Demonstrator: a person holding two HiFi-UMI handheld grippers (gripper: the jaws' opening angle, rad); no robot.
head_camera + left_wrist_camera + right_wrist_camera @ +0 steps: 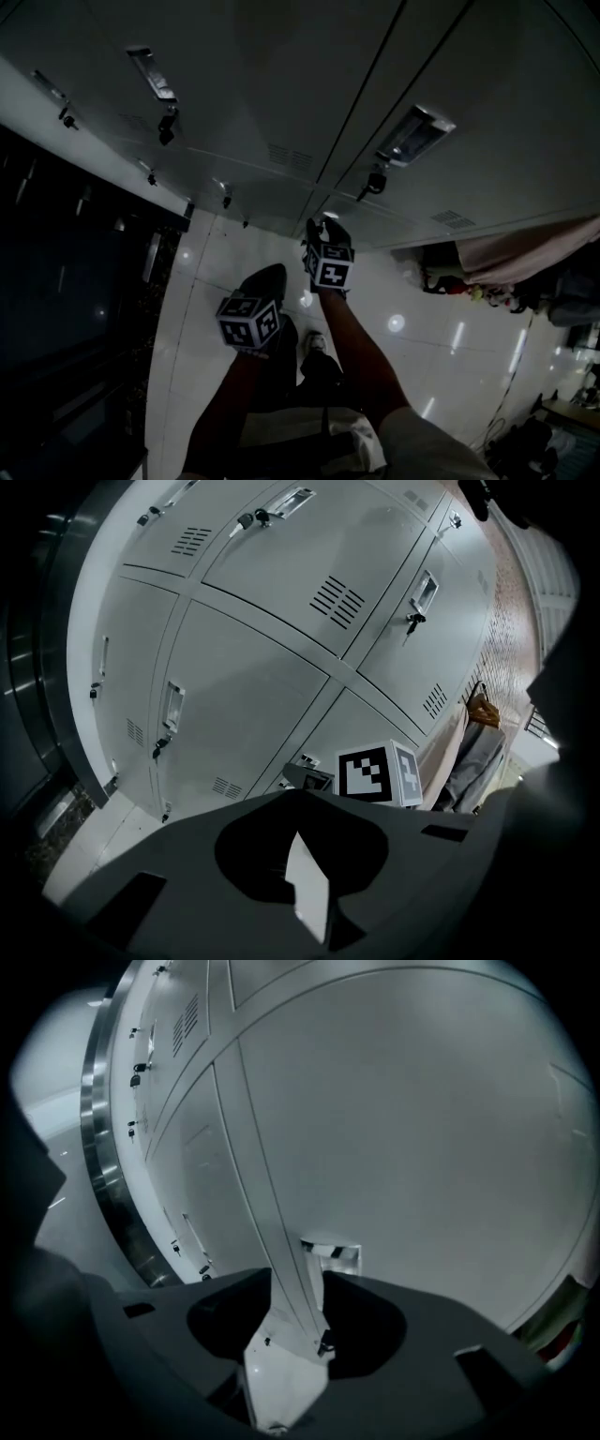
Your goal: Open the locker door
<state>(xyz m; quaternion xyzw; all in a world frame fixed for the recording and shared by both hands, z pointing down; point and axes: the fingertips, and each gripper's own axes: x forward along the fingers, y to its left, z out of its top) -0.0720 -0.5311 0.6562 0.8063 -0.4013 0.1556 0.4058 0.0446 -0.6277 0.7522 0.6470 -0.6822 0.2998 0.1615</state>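
Note:
A bank of grey locker doors (281,94) fills the top of the head view; one recessed handle (414,134) has a key (375,181) hanging below it. My right gripper (323,225) is held up to the lowest row of doors. In the right gripper view its jaws (298,1279) stand open close to a door (403,1129), with a seam between doors and a small handle recess (330,1252) showing in the gap; nothing is gripped. My left gripper (267,277) hangs lower and further back, its tips (298,797) together and empty, facing several doors (281,602).
Glossy white floor (422,328) lies below the lockers. A dark glass-fronted unit (66,309) stands at the left. Clothing and bags (525,258) pile up at the right; in the left gripper view a garment (473,752) hangs beside the lockers. The person's shoe (314,342) is under the grippers.

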